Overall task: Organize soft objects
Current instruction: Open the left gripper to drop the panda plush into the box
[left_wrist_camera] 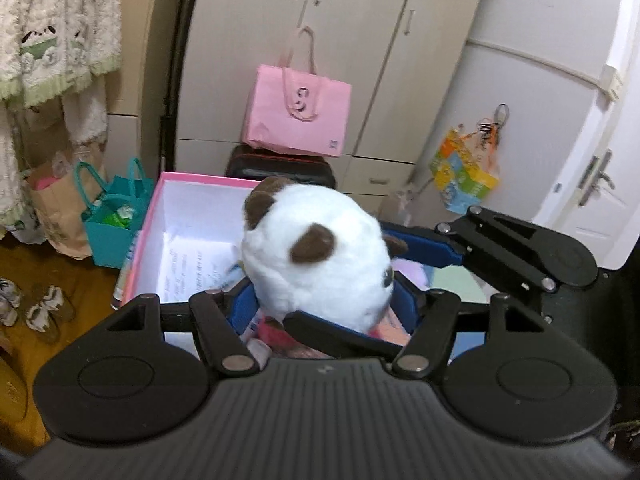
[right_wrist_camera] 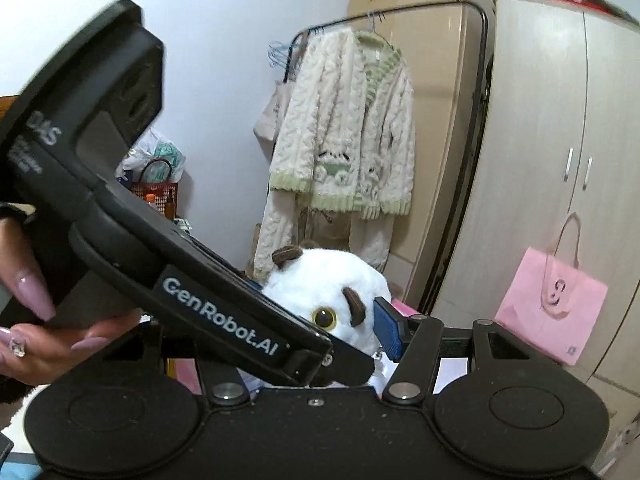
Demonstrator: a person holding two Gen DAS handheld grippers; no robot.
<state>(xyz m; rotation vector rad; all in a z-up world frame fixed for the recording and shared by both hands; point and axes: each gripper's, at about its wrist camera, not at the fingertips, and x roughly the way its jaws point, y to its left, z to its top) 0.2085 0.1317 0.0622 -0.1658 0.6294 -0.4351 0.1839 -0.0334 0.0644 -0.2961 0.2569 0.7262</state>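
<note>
Left gripper point(left_wrist_camera: 320, 300) about half open, blue pads on either side of the plush point(left_wrist_camera: 316, 256), gripping it low on the white body. Right gripper point(right_wrist_camera: 320, 332) also about half open, coming in from the other side; its blue finger point(right_wrist_camera: 387, 327) presses the plush point(right_wrist_camera: 332, 284) by the yellow eye. Its other finger is hidden behind the left gripper's body, so the pinch is read from one side only. In the left view the right gripper's body point(left_wrist_camera: 516, 248) sits right of the plush, blue finger against the plush's side. So both grippers clasp the same toy, one from each side.

Plush: white, round, brown ears, held up off any surface, above and just in front of the box point(left_wrist_camera: 168, 216). Box is open, pink rim, white inside, paper lying in it.

A hand point(right_wrist_camera: 44, 320) with long pink nails holds the left gripper's handle, left edge of right view.

Room: wood floor point(left_wrist_camera: 60, 264), slippers point(left_wrist_camera: 48, 308) on it. Teal bag point(left_wrist_camera: 116, 216) and brown paper bag point(left_wrist_camera: 56, 208) beside the box. Pink bag point(left_wrist_camera: 298, 112) hangs on a wardrobe point(left_wrist_camera: 360, 40) handle, above a dark case point(left_wrist_camera: 280, 168). Knit cardigan point(right_wrist_camera: 348, 136) on a rack. White door point(left_wrist_camera: 592, 120) at right, colourful bag point(left_wrist_camera: 464, 172) hanging near it.
</note>
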